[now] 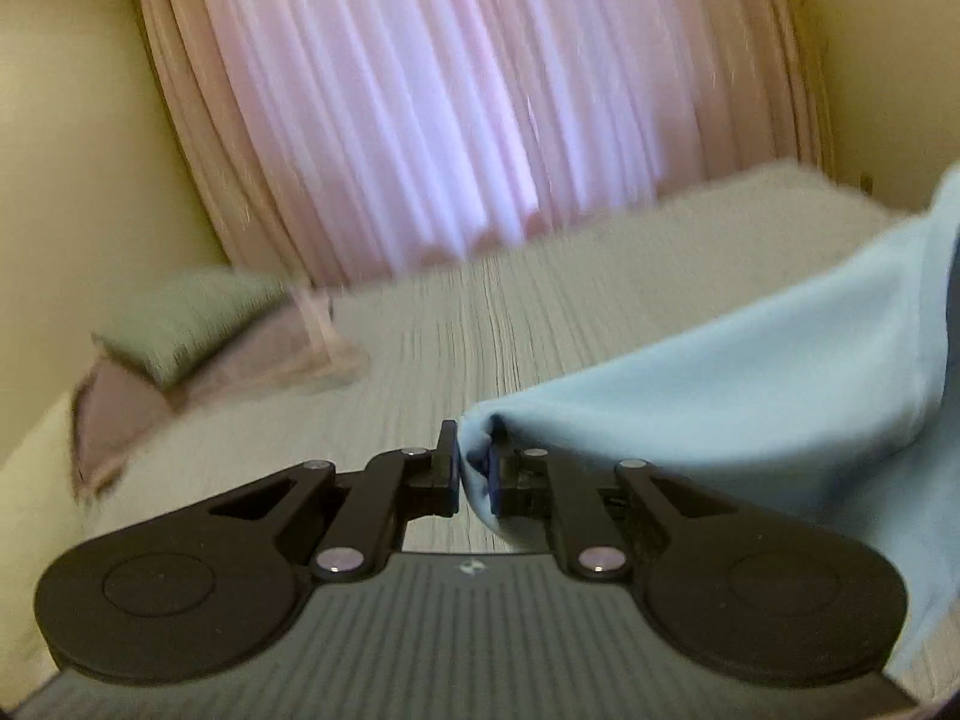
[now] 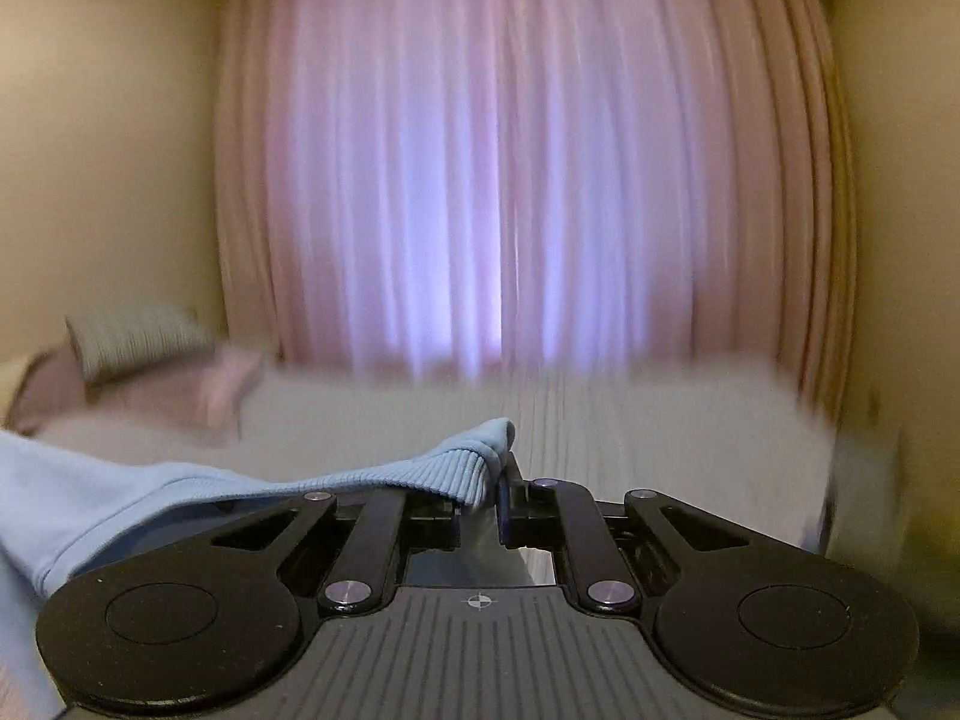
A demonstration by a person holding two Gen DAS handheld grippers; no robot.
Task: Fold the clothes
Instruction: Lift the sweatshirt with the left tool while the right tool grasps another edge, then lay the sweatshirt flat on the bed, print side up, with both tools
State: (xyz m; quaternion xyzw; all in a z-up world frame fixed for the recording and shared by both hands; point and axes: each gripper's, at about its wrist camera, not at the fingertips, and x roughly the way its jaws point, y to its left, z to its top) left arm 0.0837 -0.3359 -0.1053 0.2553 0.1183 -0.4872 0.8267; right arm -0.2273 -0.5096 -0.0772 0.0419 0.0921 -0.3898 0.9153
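Now my left gripper [image 1: 473, 468] and right gripper [image 2: 487, 495] are both clamped on edges of the light blue garment [image 1: 750, 384], hanging lower right over the bed [image 1: 510, 324]. It looks soft and light; I judge the ribbed hem [image 2: 420, 474] the firmest hold.

A pale ribbed bedspread covers the bed [image 1: 540, 324], with green and pink pillows [image 1: 192, 324] at its left end.

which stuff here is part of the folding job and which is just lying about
Part of the job:
- light blue garment
- left gripper, shut on it
- right gripper, shut on its ribbed hem

Just lying about:
- green pillow
- pink pillow
- pink curtain
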